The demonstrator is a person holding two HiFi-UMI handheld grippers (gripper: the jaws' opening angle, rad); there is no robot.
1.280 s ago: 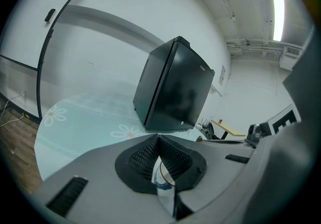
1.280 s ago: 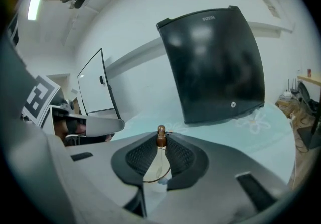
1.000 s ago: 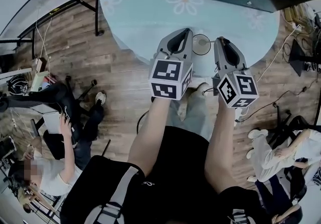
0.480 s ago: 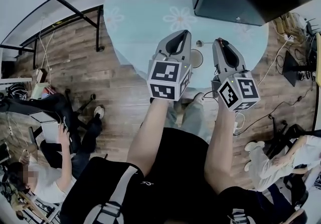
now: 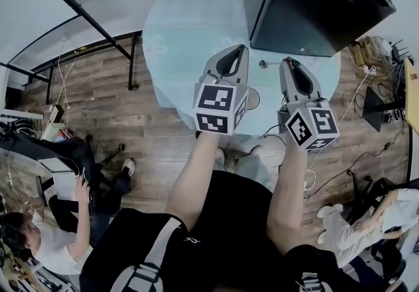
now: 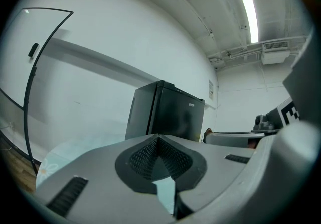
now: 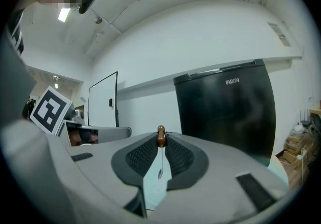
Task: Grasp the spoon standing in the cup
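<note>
- where the right gripper (image 7: pixel 160 141) tapers to its tips, the fingers (image 7: pixel 142 155) are pinched on the brown beaded top of the spoon (image 7: pixel 160 161); its thin stem and small bowl hang below in the gap.
- the left gripper (image 6: pixel 158 139) has its fingers closed tip to tip, with nothing between them.
- judged from this, the grasp itself is made; the next move calls for a steady hold and a straight lift, so the bowl clears the cup (image 5: pixel 253 98) without tipping it.
- the cup, a pale ring on the round table (image 5: pixel 183 29), sits just beside the left gripper's body and is partly hidden by it.
- only the right gripper view shows the pinch and the spoon. the head view shows both grippers side by side over the table's near edge, with the black cabinet (image 5: pixel 314 2) beyond. it does not show whether the spoon's bowl is in the cup or above it.
</note>
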